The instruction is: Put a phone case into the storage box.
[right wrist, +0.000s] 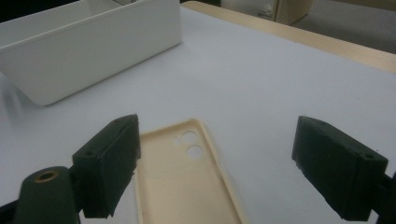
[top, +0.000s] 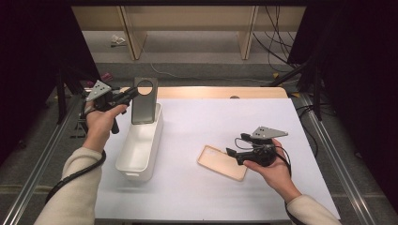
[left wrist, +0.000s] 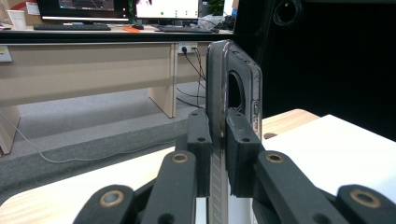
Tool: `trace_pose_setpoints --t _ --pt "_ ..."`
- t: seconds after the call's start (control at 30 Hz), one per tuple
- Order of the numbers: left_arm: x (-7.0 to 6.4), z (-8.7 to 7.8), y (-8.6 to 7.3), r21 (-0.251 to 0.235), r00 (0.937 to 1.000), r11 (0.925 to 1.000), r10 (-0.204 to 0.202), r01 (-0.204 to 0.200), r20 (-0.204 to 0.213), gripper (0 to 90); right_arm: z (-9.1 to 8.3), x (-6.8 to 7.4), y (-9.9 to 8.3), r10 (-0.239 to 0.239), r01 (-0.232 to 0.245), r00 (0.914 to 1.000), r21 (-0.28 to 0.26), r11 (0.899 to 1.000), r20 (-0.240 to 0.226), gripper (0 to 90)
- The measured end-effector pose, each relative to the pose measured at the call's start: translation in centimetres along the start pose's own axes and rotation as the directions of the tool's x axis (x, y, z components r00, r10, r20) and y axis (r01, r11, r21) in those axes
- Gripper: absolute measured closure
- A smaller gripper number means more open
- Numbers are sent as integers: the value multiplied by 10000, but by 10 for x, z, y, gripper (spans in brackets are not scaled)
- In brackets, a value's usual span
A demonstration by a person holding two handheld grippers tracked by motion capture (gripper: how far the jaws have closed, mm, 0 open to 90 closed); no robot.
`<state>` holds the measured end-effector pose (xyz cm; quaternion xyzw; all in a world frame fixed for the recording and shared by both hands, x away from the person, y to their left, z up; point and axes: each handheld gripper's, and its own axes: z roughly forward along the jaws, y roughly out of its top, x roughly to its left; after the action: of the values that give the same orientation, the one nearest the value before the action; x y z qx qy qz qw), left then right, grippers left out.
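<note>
in the high view the left gripper [top: 126,96] holds a dark phone case [top: 143,101] upright over the far end of the white bin [top: 139,151]. the long axis of the case stands vertical, and its round camera hole is at the top. the jaws are clamped on its left edge. the beige phone case [top: 222,162] lies flat on the white table cover [top: 211,117], to the right of the bin, with its long axis going from far left to near right. the right gripper [top: 233,153] is just at the right edge of this case.

in the left gripper view the dark phone case [left wrist: 229,107] is seen from its edge, standing between the two jaws, which press on it from both sides. the side buttons of the case show here, and desks and monitors are far behind.

in the right gripper view the beige phone case [right wrist: 187,182] lies below and between the jaws, which stand wide apart and do not hold it. its two small round holes point to the far side, toward the white bin [right wrist: 88,46].
</note>
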<state>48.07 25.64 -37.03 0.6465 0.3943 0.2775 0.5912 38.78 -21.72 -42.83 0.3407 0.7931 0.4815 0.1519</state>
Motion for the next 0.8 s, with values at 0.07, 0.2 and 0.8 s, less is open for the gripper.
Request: trace_pose_setpoints --t 0.07,0.2,0.8 --pt "0 1 0 13 10000 10000 -2 2 13 813 0 0 0 -2 2 10000 -1 10000 1 162" --pt "1 4 1 16 10000 10000 10 -10 31 813 0 0 0 15 -15 10000 -1 10000 16 162" --pt "7 13 1 257 10000 9997 -2 1 58 813 -1 -1 0 39 -39 10000 -105 9999 51 161"
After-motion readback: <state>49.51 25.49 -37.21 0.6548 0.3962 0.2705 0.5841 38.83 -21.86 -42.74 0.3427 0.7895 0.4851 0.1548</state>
